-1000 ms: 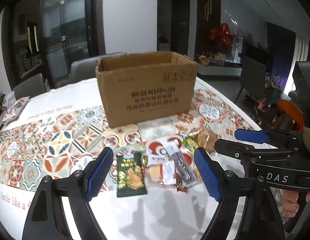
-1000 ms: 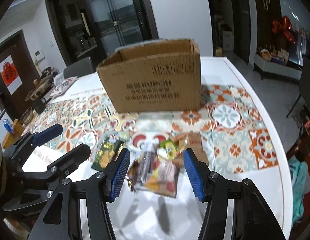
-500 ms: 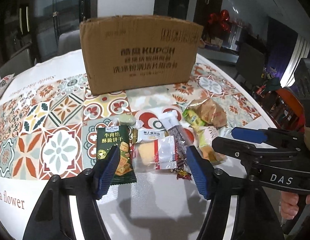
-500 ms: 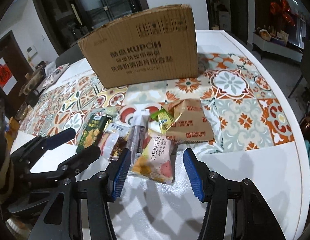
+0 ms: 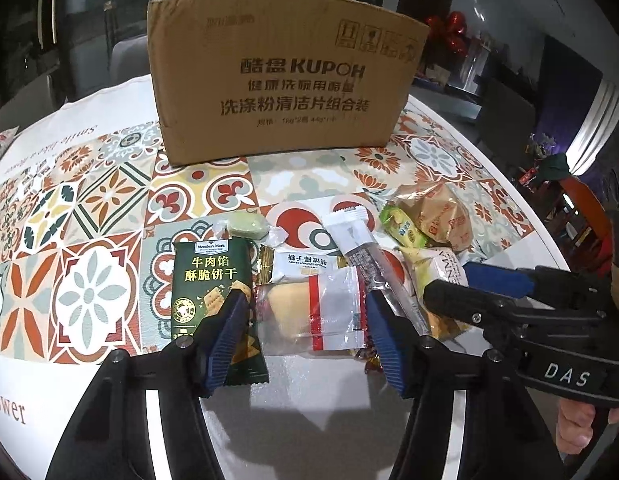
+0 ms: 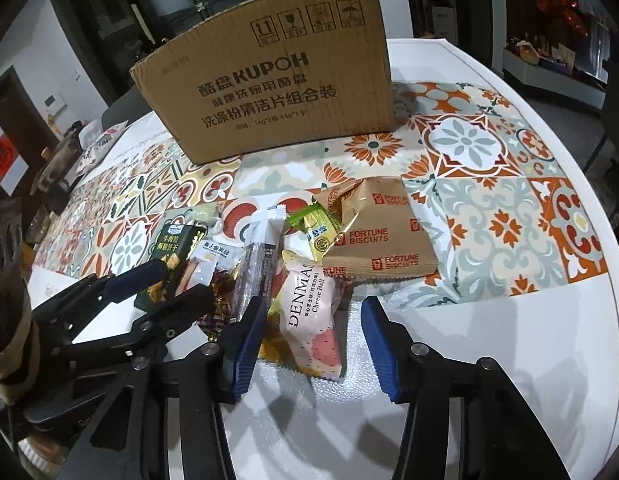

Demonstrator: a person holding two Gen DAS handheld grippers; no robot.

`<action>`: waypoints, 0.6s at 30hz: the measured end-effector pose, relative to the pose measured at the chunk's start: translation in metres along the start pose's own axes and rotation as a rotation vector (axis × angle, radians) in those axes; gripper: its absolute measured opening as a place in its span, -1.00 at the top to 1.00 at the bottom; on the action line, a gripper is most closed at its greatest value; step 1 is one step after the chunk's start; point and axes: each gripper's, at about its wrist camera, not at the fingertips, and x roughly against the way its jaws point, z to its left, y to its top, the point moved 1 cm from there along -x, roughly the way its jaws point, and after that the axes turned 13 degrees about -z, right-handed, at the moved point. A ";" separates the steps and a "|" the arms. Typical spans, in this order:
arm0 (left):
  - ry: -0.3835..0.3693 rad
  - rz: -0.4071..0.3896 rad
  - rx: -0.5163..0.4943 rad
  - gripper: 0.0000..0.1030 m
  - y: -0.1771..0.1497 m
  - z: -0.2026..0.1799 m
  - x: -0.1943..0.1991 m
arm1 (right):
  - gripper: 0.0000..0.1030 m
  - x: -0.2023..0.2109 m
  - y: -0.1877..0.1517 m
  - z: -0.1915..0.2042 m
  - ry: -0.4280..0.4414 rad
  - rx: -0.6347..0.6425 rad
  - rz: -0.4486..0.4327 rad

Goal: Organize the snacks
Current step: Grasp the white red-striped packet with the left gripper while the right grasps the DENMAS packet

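Several snack packets lie in a heap in front of a brown cardboard box (image 5: 281, 84) (image 6: 269, 84). My left gripper (image 5: 307, 340) hangs low over a clear red-striped cake packet (image 5: 309, 312). Its jaws are closing with that packet between them, the pads just off its edges. A dark green biscuit packet (image 5: 209, 280) lies partly under the left pad. My right gripper (image 6: 314, 344) straddles a white Denmas cheese ball packet (image 6: 313, 312). It is closing too, with a gap at the right pad. A Fortune Biscuits bag (image 6: 381, 236) lies just beyond.
A tile-patterned cloth (image 5: 101, 216) covers the round white table, whose edge (image 6: 613, 280) curves away at right. The two grippers stand side by side, close together. A long dark bar (image 5: 369, 256) and a small green sweet (image 5: 247, 226) lie in the heap. Grey chairs stand behind the box.
Both grippers have sunk toward the snack heap and tilted further down. Their jaws have narrowed around the packets below, and the box's open top has gone out of sight.
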 end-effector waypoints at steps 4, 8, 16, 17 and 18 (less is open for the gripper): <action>-0.006 0.003 0.024 -0.08 0.003 0.002 -0.004 | 0.05 -0.006 -0.001 -0.001 0.005 -0.016 0.019; -0.030 0.027 0.083 0.02 0.000 0.005 -0.009 | 0.13 -0.010 -0.001 0.000 0.011 -0.019 0.026; -0.051 0.030 0.104 0.61 0.000 0.005 -0.008 | 0.41 -0.009 -0.003 0.005 0.022 0.004 0.021; -0.056 0.032 0.107 0.65 0.000 0.005 -0.007 | 0.42 -0.008 -0.003 0.005 0.023 0.011 0.020; -0.051 0.030 0.102 0.65 0.000 0.005 -0.006 | 0.43 -0.008 -0.003 0.007 0.022 0.017 0.018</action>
